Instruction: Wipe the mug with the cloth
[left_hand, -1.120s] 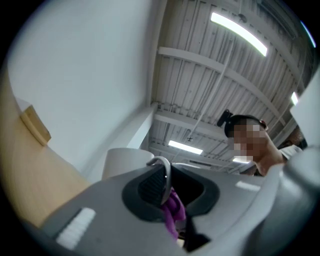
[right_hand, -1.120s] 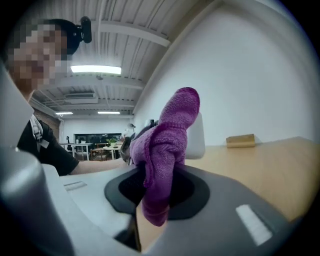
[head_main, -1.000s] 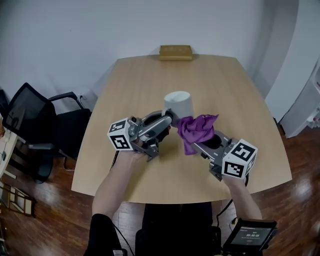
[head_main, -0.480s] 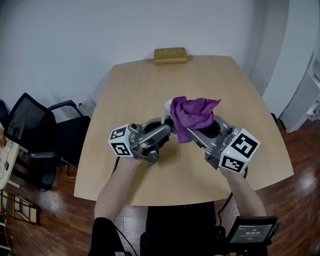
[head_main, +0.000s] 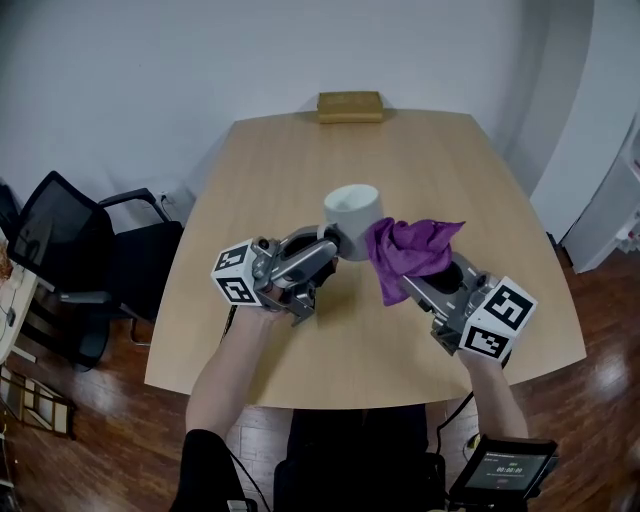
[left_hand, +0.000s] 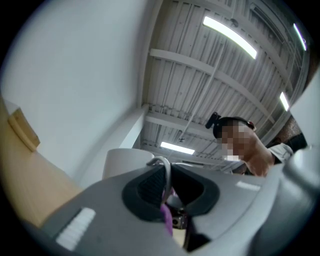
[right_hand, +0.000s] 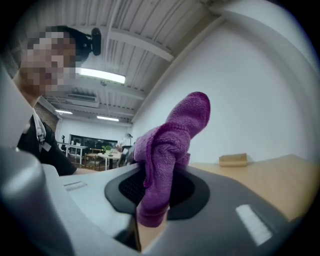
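White ceramic mug (head_main: 353, 206) is up off the light wooden bench (head_main: 300, 150), carried out in front of us by the left gripper (head_main: 334, 238). In the left gripper view its jaws are closed on the mug's thin handle (left_hand: 163, 167), with the pale body just beyond them. The right gripper (head_main: 402, 284) has its jaws clamped on a purple knitted cloth (head_main: 412, 250), which bunches up out of them and stands free above. From the head view the cloth's near edge meets the mug's right side, though we cannot be sure it presses on it. We judge both grasps done and the cloth brought to the mug. The rubbing over the wall and rim is what remains, and we cannot tell how much surface is already covered.
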